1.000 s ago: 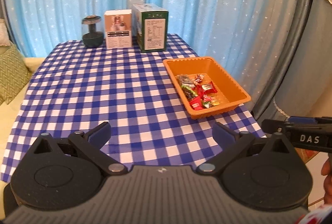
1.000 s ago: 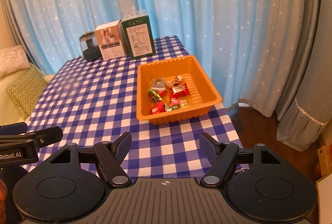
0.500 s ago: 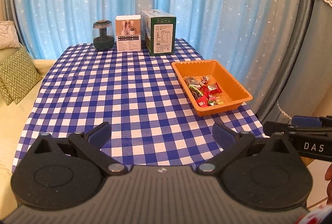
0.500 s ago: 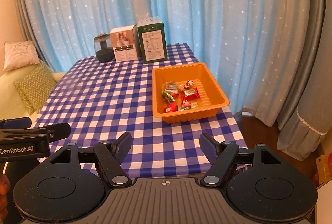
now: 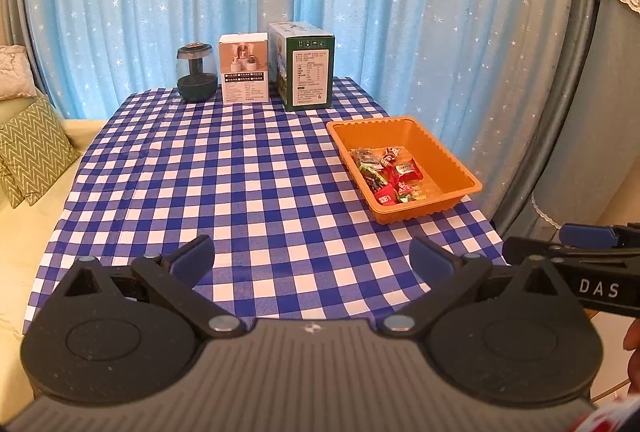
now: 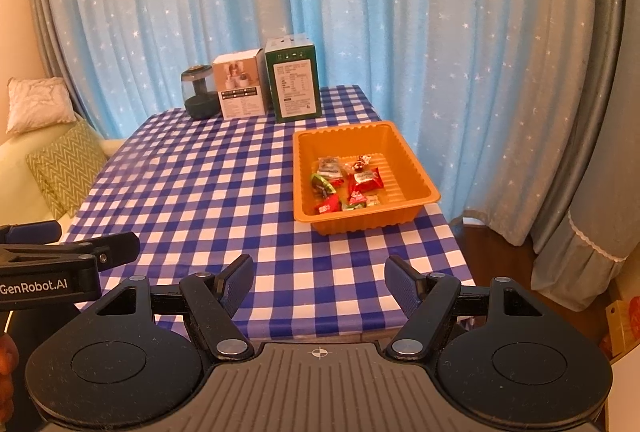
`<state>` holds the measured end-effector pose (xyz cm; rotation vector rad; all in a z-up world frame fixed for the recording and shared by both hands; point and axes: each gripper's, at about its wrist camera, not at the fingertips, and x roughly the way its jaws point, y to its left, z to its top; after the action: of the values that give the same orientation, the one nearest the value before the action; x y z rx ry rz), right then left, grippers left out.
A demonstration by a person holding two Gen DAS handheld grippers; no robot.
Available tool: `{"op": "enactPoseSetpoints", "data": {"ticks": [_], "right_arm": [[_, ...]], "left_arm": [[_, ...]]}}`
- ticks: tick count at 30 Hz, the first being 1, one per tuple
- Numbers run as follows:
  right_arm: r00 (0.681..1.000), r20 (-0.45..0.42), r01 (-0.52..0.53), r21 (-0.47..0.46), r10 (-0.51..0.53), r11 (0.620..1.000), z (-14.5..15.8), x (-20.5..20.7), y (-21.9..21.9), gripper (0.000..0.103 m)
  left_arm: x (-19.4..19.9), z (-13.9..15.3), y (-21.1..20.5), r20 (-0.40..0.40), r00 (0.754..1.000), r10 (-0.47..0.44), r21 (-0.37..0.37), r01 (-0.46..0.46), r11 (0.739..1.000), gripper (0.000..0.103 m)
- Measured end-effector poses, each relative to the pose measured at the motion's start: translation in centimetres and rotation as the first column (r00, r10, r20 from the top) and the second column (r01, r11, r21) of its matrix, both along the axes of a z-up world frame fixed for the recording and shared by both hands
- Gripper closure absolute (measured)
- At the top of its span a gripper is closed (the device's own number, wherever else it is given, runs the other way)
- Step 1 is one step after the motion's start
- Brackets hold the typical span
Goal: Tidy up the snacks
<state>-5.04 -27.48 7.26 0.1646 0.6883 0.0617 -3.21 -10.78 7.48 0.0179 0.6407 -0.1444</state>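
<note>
An orange tray point(image 5: 440, 148) point(image 6: 416, 168) sits at the right side of the blue checked table point(image 5: 224, 176) point(image 6: 200, 176). Several wrapped snacks point(image 5: 390, 176) point(image 6: 346, 182), red, green and clear, lie inside it. My left gripper point(image 5: 312, 258) hangs open over the table's near edge, well short of the tray, with nothing between its fingers. My right gripper point(image 6: 320, 282) is open too and empty, at the near edge in front of the tray. Each gripper shows at the side of the other's view.
At the back of the table stand a dark glass jar point(image 5: 196, 74) point(image 6: 198, 96), a white box point(image 5: 244, 70) point(image 6: 240, 88) and a green box point(image 5: 306, 68) point(image 6: 294, 82). Starry blue curtains hang behind. A sofa with cushions point(image 5: 32, 152) is at the left.
Both grippers have pulled back from the table and slightly up, so the tray and boxes look farther away and lower in the views. The jaws have kept the same width.
</note>
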Motion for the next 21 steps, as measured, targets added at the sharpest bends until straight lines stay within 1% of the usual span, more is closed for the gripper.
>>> {"op": "enactPoseSetpoints", "data": {"ticks": [21], "right_arm": [[1.0,0.004,0.007,0.007,-0.007,1.0,-0.18,-0.15,-0.09,0.031]], "left_arm": [[0.05,-0.42,-0.46,-0.002,1.0,-0.01,0.0,0.01,1.0,0.0]]}}
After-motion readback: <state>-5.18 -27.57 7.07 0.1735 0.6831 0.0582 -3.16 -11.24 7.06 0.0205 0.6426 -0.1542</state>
